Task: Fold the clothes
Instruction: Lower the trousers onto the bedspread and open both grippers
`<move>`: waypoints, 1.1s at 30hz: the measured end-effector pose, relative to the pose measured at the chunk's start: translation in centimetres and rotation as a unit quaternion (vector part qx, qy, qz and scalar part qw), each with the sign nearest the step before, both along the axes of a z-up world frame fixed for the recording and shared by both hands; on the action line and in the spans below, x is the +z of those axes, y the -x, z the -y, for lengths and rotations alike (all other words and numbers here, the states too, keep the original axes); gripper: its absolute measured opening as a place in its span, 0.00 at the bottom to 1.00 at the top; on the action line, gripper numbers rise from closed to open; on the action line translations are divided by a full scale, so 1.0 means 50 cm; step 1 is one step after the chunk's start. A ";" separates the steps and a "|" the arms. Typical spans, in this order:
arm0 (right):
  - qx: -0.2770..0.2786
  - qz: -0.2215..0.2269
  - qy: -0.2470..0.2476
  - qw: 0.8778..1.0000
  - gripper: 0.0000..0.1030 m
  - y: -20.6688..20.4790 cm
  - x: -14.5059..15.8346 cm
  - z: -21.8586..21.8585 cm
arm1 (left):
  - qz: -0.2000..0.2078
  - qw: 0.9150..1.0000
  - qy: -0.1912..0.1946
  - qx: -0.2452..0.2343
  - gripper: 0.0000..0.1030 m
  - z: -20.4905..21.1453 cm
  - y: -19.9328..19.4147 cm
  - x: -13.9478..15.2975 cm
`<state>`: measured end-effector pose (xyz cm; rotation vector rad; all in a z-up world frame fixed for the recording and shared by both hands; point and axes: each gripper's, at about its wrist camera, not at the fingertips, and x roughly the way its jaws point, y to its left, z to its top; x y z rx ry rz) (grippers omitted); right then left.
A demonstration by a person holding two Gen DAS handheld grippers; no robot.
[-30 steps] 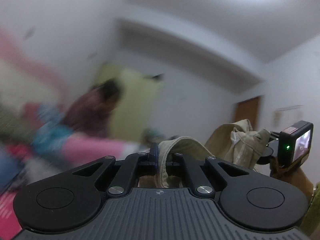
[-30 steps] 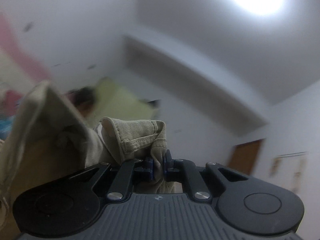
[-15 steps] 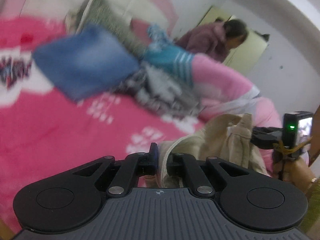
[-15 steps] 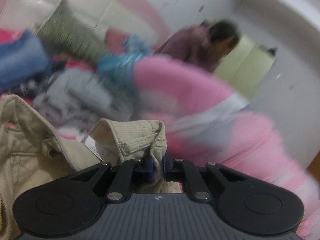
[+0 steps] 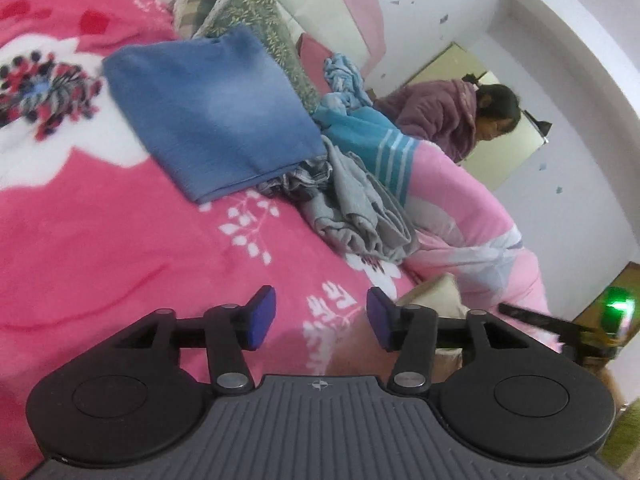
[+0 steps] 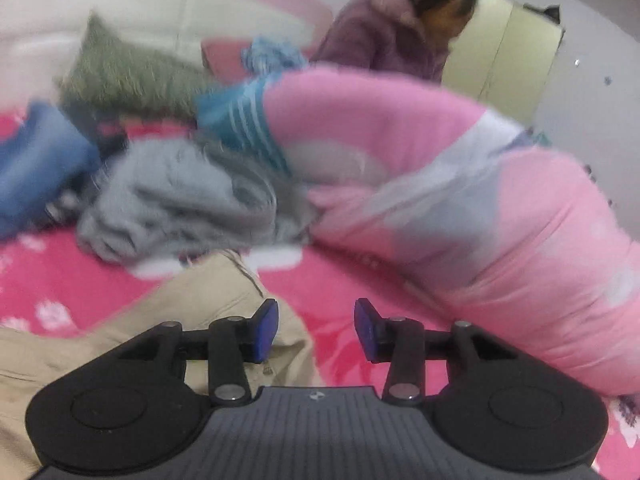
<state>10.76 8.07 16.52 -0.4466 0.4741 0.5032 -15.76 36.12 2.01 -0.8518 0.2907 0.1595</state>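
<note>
The beige garment (image 6: 208,304) lies on the pink floral blanket (image 5: 100,240), below and left of my right gripper (image 6: 316,330), which is open and empty just above its edge. In the left wrist view a corner of the beige garment (image 5: 436,292) shows right of my left gripper (image 5: 321,318), which is open and empty over the blanket. A folded blue garment (image 5: 208,112) lies farther back on the blanket.
A crumpled grey garment (image 5: 360,208) and a teal striped one (image 5: 384,148) lie beyond the blue one. A rolled pink quilt (image 6: 460,200) runs along the right. Green pillows (image 5: 260,12) lean at the headboard. A person in a purple jacket (image 5: 448,112) stands behind.
Both grippers swung down from facing the ceiling to the bed, then opened and let go of the beige garment, which now lies on the blanket.
</note>
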 end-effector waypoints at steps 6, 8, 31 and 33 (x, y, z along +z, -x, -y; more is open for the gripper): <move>0.130 -0.084 -0.056 0.986 0.42 0.148 0.003 -0.019 | -0.005 0.999 0.032 -0.014 0.52 -0.003 -0.014 -0.013; 0.154 -0.093 -0.051 0.982 0.40 0.179 -0.024 -0.041 | -0.006 0.999 0.048 -0.014 0.53 -0.008 -0.029 -0.015; 0.322 0.062 0.171 0.929 0.21 0.418 -0.209 -0.100 | 0.052 0.988 0.016 -0.143 0.66 0.032 -0.040 0.003; 0.331 0.082 0.179 0.923 0.21 0.431 -0.210 -0.099 | 0.010 0.989 0.000 -0.146 0.66 0.045 -0.055 -0.012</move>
